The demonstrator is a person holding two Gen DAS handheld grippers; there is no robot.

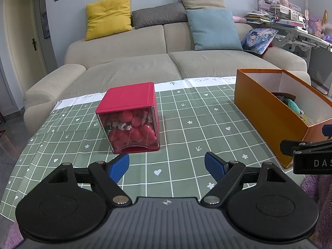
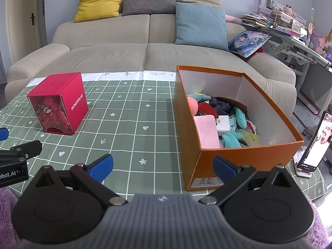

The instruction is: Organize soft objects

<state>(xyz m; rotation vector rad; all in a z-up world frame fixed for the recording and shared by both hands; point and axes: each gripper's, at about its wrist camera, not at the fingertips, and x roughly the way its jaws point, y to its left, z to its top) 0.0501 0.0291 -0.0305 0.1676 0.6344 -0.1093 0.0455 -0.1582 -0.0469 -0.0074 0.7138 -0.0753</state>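
Observation:
An orange cardboard box (image 2: pixel 244 155) stands open on the right of the table, holding several soft things: teal plush pieces (image 2: pixel 240 120), a pink pad (image 2: pixel 206 131), a red cloth (image 2: pixel 206 109) and dark socks. Its side also shows in the left wrist view as the orange box (image 1: pixel 267 112). A red cube dispenser (image 1: pixel 129 117) with red soft items behind its clear front sits left of centre, seen too as the red cube (image 2: pixel 57 103). My left gripper (image 1: pixel 167 167) is open and empty just short of the cube. My right gripper (image 2: pixel 162 168) is open and empty by the box's near left corner.
A green checked tablecloth (image 2: pixel 128 112) covers the table. Behind it is a beige sofa (image 2: pixel 116 54) with yellow, grey, tan and blue cushions. A phone on a stand (image 2: pixel 315 143) is at the right edge, a cluttered desk (image 2: pixel 290 31) beyond. Purple fleece shows at the lower corners.

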